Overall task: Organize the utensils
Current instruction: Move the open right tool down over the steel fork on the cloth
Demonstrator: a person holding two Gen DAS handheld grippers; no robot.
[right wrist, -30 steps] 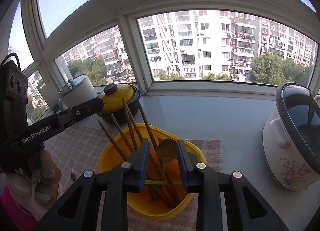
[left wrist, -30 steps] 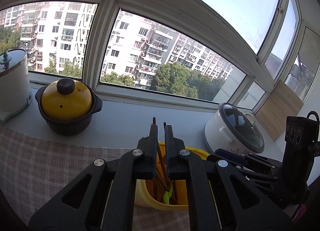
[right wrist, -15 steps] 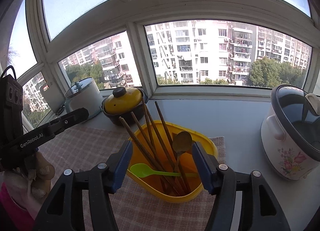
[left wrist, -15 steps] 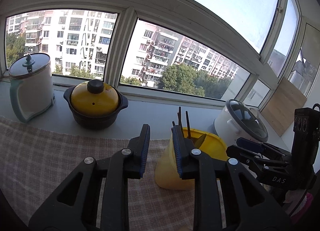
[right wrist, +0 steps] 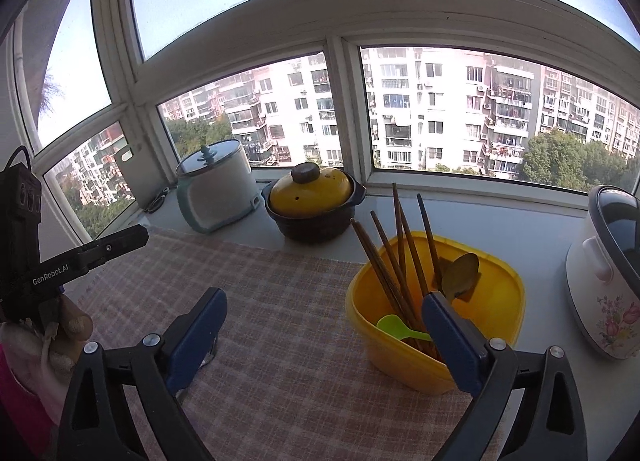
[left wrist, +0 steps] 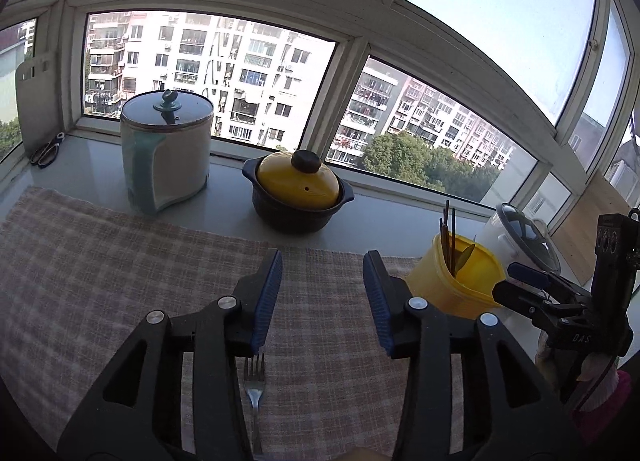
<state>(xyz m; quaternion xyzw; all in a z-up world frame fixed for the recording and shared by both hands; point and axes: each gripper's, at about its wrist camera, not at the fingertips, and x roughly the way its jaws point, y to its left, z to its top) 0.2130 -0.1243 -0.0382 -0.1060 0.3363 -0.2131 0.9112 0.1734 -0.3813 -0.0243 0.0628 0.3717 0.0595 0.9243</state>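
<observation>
Checked cloth is spread over a pale counter that runs under a wide bay of windows, and the work is laid out on it. Most of the utensils are already gathered in the yellow tub, which stands on the cloth near its right end: several dark chopsticks are leaned upright in it, a metal spoon is propped against its far wall, and a green plastic spoon is laid low inside. One fork is left out, flat on the cloth with its tines pointing away, seen just below the left gripper. The left gripper's jaws have just been opening and stand partly apart with nothing between them but bare cloth. The right gripper has also just been opening; its jaws are spread wide and nothing is held, though the right finger is seen in front of the tub's near wall. The task is judged nearly done, with the fork to be lifted and dropped in the tub. Open cloth is offered between fork and tub, so a clear path is available. Room is tighter at the back, where a lidded white pot and a yellow-lidded casserole are set along the sill, and at the right, where a flowered cooker is placed just beside the tub. The chopstick tips, standing above the rim, could be knocked on the way in.
</observation>
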